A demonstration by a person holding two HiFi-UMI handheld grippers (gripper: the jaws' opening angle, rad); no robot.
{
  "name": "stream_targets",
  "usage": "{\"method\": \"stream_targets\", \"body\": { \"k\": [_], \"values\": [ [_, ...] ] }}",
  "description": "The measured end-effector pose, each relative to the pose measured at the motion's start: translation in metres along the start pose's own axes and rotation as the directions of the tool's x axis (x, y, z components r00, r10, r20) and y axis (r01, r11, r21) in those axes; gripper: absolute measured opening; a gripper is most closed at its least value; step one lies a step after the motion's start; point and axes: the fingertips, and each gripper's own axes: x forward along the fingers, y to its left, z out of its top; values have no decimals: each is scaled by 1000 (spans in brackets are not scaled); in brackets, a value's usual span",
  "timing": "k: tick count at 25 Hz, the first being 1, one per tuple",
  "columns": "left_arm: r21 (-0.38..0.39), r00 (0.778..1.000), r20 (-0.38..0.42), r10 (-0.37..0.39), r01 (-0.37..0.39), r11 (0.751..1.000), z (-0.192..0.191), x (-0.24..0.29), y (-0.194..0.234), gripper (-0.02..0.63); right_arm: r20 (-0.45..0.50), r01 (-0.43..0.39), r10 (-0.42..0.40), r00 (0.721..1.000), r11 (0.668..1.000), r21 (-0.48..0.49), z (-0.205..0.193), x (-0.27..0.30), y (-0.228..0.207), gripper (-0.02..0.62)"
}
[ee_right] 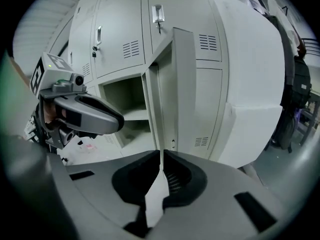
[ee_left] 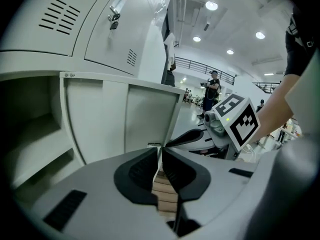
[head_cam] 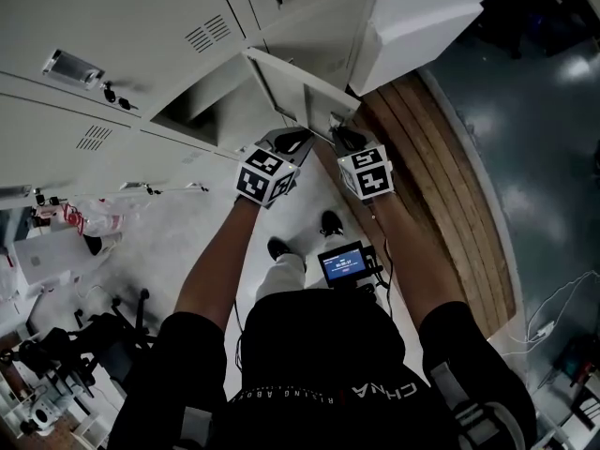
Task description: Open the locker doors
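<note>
A grey locker door (head_cam: 298,90) stands swung out from its empty compartment (head_cam: 202,111), (ee_right: 125,101). In the left gripper view I see the door's inner face (ee_left: 120,116). Its lower free corner sits at the tips of my left gripper (ee_left: 159,151), (head_cam: 292,143), whose jaws are almost together on the thin edge. In the right gripper view the door (ee_right: 175,84) is seen edge-on. My right gripper (ee_right: 161,154), (head_cam: 339,139) is shut on that edge, which runs as a white strip down between the pads. The two grippers are close together, side by side.
Closed lockers (head_cam: 112,36) with vents and keyed latches (head_cam: 117,97) surround the open one. A white cabinet (head_cam: 422,17) juts out at the right, above a wooden strip of floor (head_cam: 441,186). Bags and clutter (head_cam: 94,218) lie to the left. A person (ee_left: 212,91) stands far off.
</note>
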Motion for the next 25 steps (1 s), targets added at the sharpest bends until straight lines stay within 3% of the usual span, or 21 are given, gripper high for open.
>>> {"method": "stream_targets", "body": {
  "k": [8,13,20,25],
  "values": [
    [-108,994,41,100,-95,990,-8,-15,-4,34,9,-52,52,999,997,53,6,-8,9,44],
    [-199,977,72,203,-185,962,-18,-45,0,26,25,-159,157,987,985,70,21,-17,38,44],
    [-359,927,132,351,-286,889,-33,-103,6,22,39,-309,316,948,943,-125,61,-26,93,44],
    [-504,868,195,457,-311,806,-49,-145,-6,20,31,-330,344,938,918,-219,71,-32,102,44]
  ]
}}
